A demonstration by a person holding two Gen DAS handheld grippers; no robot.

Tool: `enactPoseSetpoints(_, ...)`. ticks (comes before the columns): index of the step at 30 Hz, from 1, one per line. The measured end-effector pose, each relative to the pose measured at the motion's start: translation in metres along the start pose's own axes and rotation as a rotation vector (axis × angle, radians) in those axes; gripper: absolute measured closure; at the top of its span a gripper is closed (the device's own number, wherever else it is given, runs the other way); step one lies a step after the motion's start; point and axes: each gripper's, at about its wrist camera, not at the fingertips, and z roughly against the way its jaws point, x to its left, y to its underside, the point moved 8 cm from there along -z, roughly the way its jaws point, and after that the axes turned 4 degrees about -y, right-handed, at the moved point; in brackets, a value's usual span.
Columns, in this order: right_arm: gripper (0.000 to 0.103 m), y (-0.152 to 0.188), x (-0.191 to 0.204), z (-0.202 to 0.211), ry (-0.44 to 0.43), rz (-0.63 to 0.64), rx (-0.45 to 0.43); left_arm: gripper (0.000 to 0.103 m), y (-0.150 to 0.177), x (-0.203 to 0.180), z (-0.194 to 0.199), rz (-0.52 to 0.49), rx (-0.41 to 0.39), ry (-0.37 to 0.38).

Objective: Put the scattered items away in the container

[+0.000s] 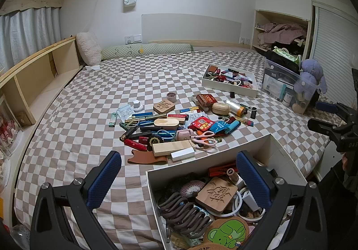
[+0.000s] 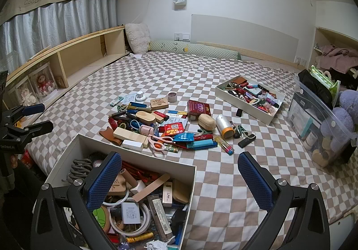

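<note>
Checkered bedding (image 1: 73,129) fills both views. Both the left gripper (image 1: 179,174) and right gripper (image 2: 179,174) are held fully open and empty above the near white box (image 2: 192,185), already well filled. A scattered pile (image 1: 179,124) remains uncollected beyond it.

Both views are evenly lit by soft, cool indoor light, with only faint shadows under the clutter on the bed (image 1: 156,75). Focus is sharp throughout. Fisheye distortion bends the walls, and black vignetting fills the corners.
</note>
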Motion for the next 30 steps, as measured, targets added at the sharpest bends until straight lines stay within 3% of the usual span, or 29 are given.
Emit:
enactPoseSetpoints(19,0.0,0.001,-0.002,0.001,0.002,-0.002,0.0,0.0,-0.002,0.0,0.001,-0.002,-0.001,0.003)
enactPoseSetpoints(30,0.0,-0.004,0.002,0.0,0.008,0.014,-0.008,0.0,-0.01,0.008,0.008,0.025,-0.041,0.011)
